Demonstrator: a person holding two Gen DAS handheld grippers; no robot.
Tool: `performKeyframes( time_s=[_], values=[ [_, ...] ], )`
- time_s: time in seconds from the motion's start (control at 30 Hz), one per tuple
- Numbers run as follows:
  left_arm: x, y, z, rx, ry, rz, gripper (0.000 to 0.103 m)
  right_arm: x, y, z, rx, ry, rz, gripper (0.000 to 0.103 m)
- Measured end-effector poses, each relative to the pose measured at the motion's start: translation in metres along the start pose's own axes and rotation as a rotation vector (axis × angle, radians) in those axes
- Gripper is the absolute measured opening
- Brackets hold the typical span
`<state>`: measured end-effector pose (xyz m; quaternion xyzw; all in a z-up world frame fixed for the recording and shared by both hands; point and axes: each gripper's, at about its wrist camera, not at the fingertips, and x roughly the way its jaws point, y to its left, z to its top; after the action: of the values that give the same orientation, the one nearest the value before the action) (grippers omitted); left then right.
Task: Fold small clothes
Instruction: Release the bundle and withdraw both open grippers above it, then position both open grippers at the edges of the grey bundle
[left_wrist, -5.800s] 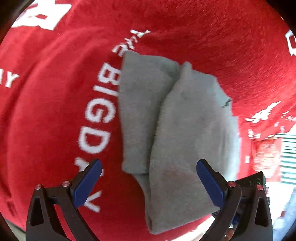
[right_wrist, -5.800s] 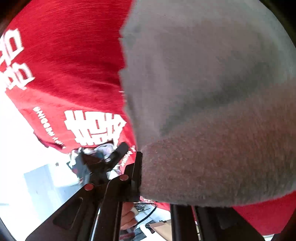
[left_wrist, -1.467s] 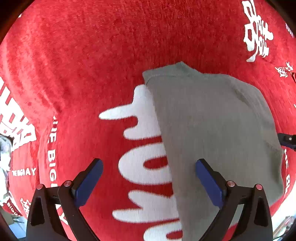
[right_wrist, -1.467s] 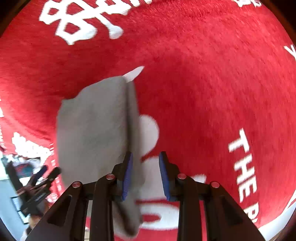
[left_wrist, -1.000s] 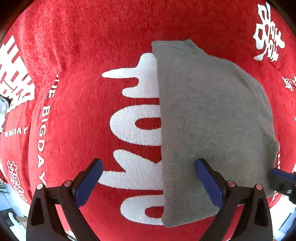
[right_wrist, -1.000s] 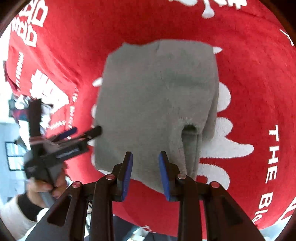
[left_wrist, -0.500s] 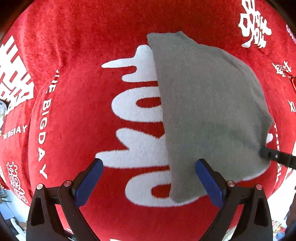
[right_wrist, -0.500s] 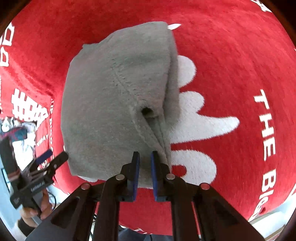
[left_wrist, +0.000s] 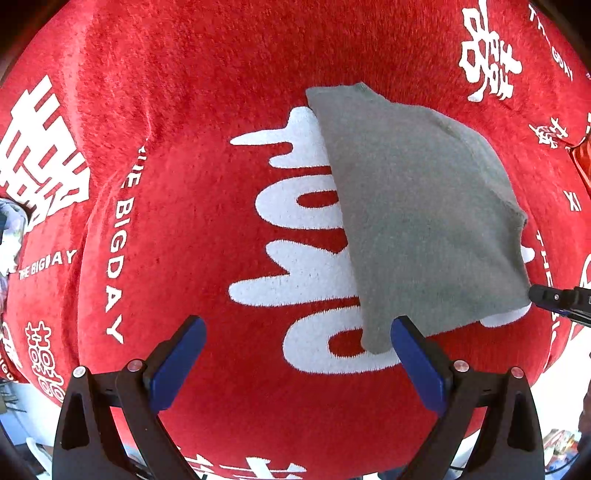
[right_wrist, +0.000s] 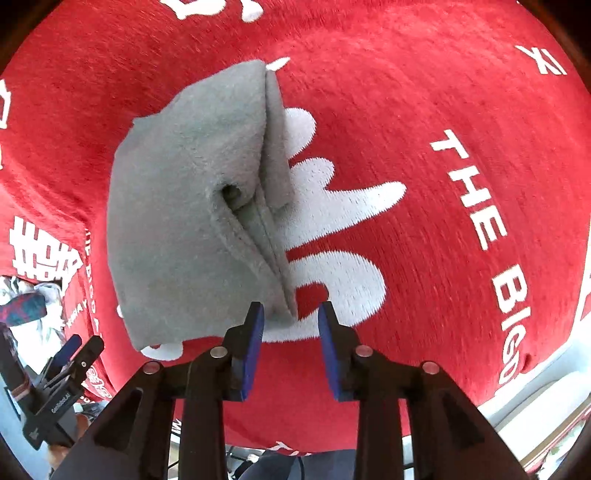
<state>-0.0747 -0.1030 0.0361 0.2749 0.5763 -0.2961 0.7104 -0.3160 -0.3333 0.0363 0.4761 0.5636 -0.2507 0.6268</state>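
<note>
On the red cloth (left_wrist: 207, 229) that covers the desk, over its large white printed characters, lies the grey garment (left_wrist: 417, 218), already folded into a compact packet. From the right wrist view we see the stacked edges of the layers running along its right side, with a small pocket where the fabric bulges open; we judge this is the free side of the fold, so it lies loose and not fully flat.

Our right tongs (right_wrist: 290, 325) point down at the near corner of that stacked edge. Their blue pads are opening now, and the corner of the garment sits between them but the pads do not press on it, so we read this as the release after laying the fold down. In the left wrist view the tip of these tongs appears at the garment's far right corner.

Our left tongs (left_wrist: 295, 354) hang above the cloth with the pads spread wide and nothing between them; the right pad is only in front of the near corner of the garment. We think they wait there, beside the folded edge, to leave the packet undisturbed.

Beyond the cloth edge we see only some bright floor and blurred clutter. The fold looks nearly finished to us; perhaps a light press on the bulging edge remains.
</note>
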Motion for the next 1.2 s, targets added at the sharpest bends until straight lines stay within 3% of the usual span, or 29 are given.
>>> performKeyframes(
  time_s=[0.03,0.2,0.47,0.87,0.9,1.2],
  values=[
    [-0.002,0.002,-0.002,-0.006,-0.004,-0.005,0.101,-0.003,0.002,-0.002,-0.002,-0.007,0.004,0.047],
    [-0.006,0.009,-0.006,-0.032,-0.025,-0.051,0.102,-0.011,0.011,-0.011,-0.01,-0.036,0.03,0.05],
    [-0.005,0.011,-0.001,-0.06,-0.022,-0.071,0.102,-0.004,0.025,-0.008,-0.046,-0.022,0.051,0.07],
    [0.009,-0.016,0.041,-0.079,0.023,-0.043,0.102,-0.023,0.022,0.049,-0.102,-0.044,0.091,0.095],
    [0.011,-0.017,0.045,-0.083,0.024,-0.035,0.102,-0.024,0.022,0.054,-0.106,-0.045,0.094,0.101],
    [0.03,-0.026,0.073,-0.049,0.051,-0.004,0.102,-0.018,0.017,0.087,-0.112,-0.02,0.128,0.103]
  ],
)
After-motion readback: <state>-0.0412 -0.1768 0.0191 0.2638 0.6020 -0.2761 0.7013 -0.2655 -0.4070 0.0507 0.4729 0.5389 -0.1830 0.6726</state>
